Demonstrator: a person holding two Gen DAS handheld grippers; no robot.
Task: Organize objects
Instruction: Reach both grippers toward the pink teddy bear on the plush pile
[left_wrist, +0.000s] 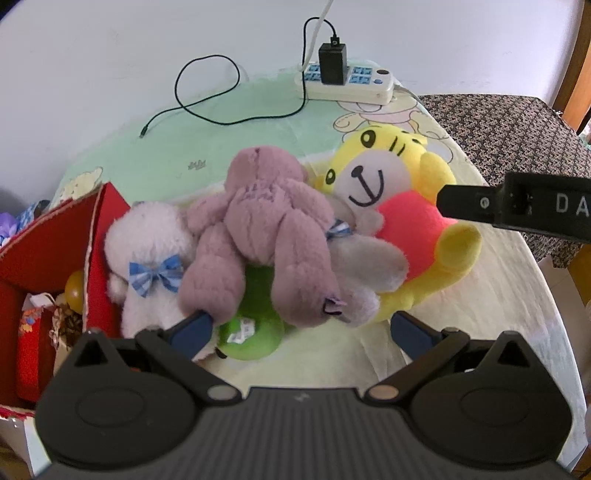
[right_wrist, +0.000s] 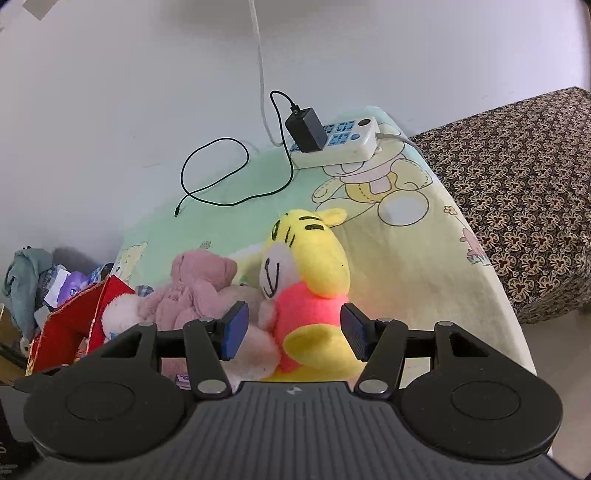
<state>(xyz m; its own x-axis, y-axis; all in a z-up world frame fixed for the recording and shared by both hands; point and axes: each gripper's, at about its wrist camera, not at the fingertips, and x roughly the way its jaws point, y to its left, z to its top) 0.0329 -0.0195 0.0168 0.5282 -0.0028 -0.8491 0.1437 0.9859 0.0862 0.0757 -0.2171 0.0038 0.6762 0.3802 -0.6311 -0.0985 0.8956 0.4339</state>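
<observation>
On the worktop (left_wrist: 461, 332): plush toys piled beside red box (left_wrist: 44, 251).
Left hand-held gripper (left_wrist: 301, 328): wide, empty, around mauve bear (left_wrist: 258, 229).
Right hand-held gripper (right_wrist: 291, 332): wide, flanking yellow tiger (right_wrist: 310, 295), pads apart from it.

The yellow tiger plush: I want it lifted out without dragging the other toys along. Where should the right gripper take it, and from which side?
Probably the pink torso of the yellow tiger plush, taken from its back, where the open right gripper already straddles it. The body sits roughly upright, its rear side is unobstructed, and the mauve bear leans against its other side.
</observation>
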